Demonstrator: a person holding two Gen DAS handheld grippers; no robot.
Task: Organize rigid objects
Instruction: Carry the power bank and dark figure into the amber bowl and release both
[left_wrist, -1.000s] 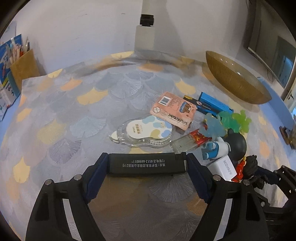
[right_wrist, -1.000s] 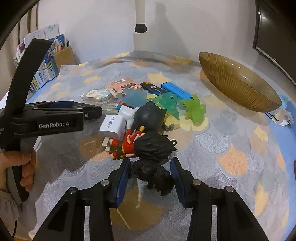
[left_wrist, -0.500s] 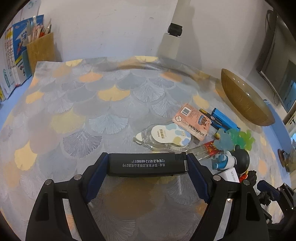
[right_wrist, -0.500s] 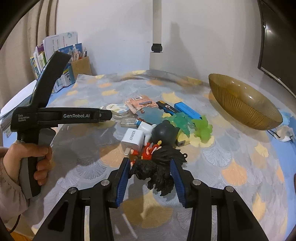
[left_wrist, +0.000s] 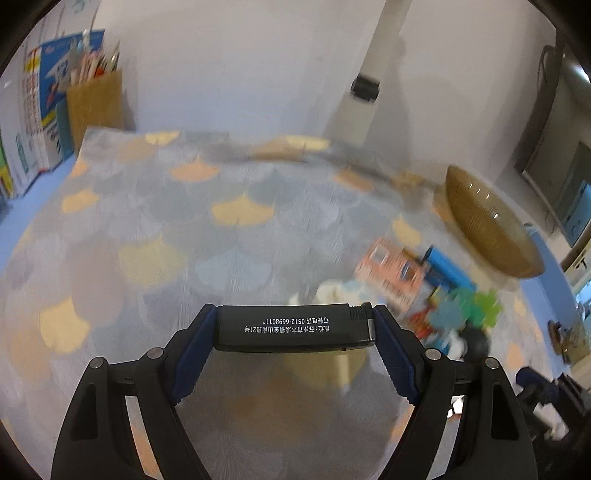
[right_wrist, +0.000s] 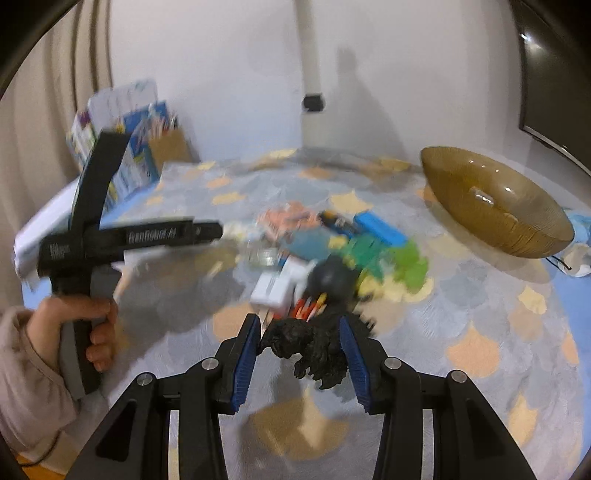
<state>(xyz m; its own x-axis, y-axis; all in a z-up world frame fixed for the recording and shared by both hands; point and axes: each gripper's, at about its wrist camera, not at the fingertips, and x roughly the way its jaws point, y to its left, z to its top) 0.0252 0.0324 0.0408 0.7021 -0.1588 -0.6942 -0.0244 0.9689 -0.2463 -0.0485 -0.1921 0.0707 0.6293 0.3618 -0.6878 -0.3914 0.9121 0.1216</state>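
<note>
My left gripper (left_wrist: 293, 328) is shut on a black lighter (left_wrist: 295, 326) with white print, held crosswise between the blue pads above the tablecloth. My right gripper (right_wrist: 301, 347) is shut on a black monster figurine (right_wrist: 312, 343), lifted clear of the table. Beyond it lies a blurred pile: a white charger (right_wrist: 271, 291), a black round-headed toy (right_wrist: 332, 278), green jelly toys (right_wrist: 388, 254), a blue box (right_wrist: 380, 229) and a pink card pack (right_wrist: 291, 219). The same pile shows at the right of the left wrist view, with the pink card pack (left_wrist: 391, 273) nearest. A hand (right_wrist: 88, 325) holds the left gripper's handle.
A wide brown glass bowl (right_wrist: 491, 206) stands at the back right, also seen as the bowl (left_wrist: 487, 225) in the left wrist view. A brown pen holder (left_wrist: 96, 107) and books stand at the back left. The fan-patterned tablecloth (left_wrist: 147, 229) covers the table.
Both grippers have risen with their loads. The figurine has come off the table, away from the pile. The left gripper has rolled and swung left, so the pile sits farther right.
</note>
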